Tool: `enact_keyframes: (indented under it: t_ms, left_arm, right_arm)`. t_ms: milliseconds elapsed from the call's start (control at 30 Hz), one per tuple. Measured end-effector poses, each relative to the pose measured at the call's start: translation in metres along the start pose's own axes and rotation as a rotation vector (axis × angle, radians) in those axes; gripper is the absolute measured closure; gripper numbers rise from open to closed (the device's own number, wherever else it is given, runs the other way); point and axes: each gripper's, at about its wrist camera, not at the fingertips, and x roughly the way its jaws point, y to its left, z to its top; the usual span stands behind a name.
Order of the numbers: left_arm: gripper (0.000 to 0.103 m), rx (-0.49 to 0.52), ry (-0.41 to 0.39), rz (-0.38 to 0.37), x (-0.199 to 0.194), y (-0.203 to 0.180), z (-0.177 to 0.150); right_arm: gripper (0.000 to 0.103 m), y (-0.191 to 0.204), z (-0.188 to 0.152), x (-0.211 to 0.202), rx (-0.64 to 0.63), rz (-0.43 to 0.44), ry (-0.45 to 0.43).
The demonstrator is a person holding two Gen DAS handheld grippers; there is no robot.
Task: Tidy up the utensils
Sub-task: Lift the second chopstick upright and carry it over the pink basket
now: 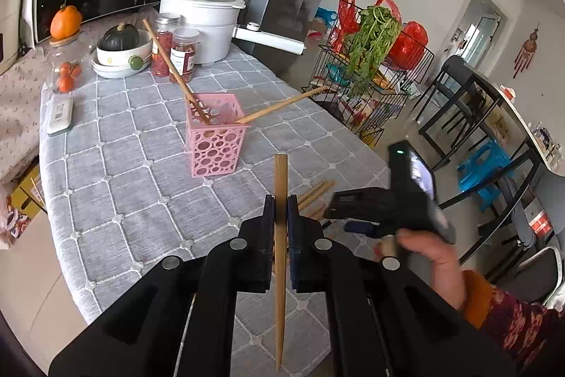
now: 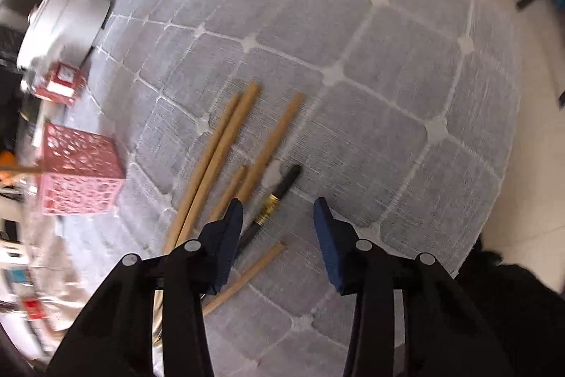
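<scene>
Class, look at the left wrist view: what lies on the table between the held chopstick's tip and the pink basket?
Nothing: only bare grey quilted tablecloth separates the chopstick clamped in the left tongs from the pink basket. The left wrist view shows it.
</scene>
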Motion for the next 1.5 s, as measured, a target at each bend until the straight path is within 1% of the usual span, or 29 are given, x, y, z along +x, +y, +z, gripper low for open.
enact_keyframes:
  t_ms: [33,100,167,267,300,400,500,600,733,867,967,1100,1167,1233,1333,1500]
  left_arm:
    - [0.097,-0.003,0.0,0.001,-0.001,0.001,0.0]
    - [0.097,-0.008,-0.005,0.008,-0.004,0.004,-0.001]
    - [0.097,-0.02,-0.013,0.012,-0.008,0.008,-0.002]
    - [0.097,-0.048,-0.046,0.008,-0.019,0.016,0.0]
    - [0.097,-0.056,-0.055,0.005,-0.021,0.018,0.0]
    - [0.097,-0.069,-0.092,-0.004,-0.032,0.019,0.001]
    - [0.097,-0.069,-0.13,-0.006,-0.042,0.014,0.003]
    - [0.097,-0.071,-0.174,-0.007,-0.054,0.009,0.009]
    - [0.097,-0.088,-0.231,0.001,-0.066,0.003,0.023]
    - [0.097,-0.107,-0.269,0.036,-0.072,0.002,0.046]
    - [0.097,-0.103,-0.284,0.08,-0.073,0.001,0.07]
    - [0.097,-0.112,-0.327,0.13,-0.076,0.001,0.105]
    - [0.097,-0.115,-0.343,0.15,-0.076,0.002,0.117]
    - [0.097,-0.105,-0.364,0.183,-0.076,0.0,0.131]
    - [0.097,-0.087,-0.391,0.217,-0.072,-0.001,0.149]
    - [0.097,-0.077,-0.414,0.273,-0.053,0.003,0.17]
  right_arm:
    - [0.061,0.007,-0.003,0.0,-0.017,-0.028,-0.034]
    - [0.075,0.014,-0.006,0.003,-0.052,-0.043,-0.083]
    - [0.084,0.012,-0.007,0.004,-0.046,-0.032,-0.106]
    - [0.092,-0.011,0.001,0.002,0.05,0.103,-0.095]
    - [0.094,-0.021,0.006,-0.001,0.081,0.178,-0.089]
    - [0.095,-0.029,0.012,-0.021,0.079,0.251,-0.131]
    - [0.096,-0.027,0.012,-0.064,0.003,0.314,-0.2]
    - [0.096,-0.023,0.008,-0.106,-0.08,0.355,-0.256]
    - [0.096,-0.02,0.006,-0.157,-0.157,0.404,-0.316]
    - [0.096,-0.014,0.01,-0.21,-0.234,0.438,-0.398]
    - [0.096,-0.009,0.017,-0.243,-0.277,0.468,-0.434]
    - [0.096,-0.002,0.029,-0.273,-0.304,0.525,-0.435]
    - [0.096,0.003,0.033,-0.285,-0.318,0.55,-0.435]
    - [0.096,0.011,0.039,-0.296,-0.332,0.58,-0.419]
    - [0.096,0.024,0.047,-0.305,-0.345,0.616,-0.4]
    - [0.096,0.056,0.054,-0.31,-0.382,0.636,-0.418]
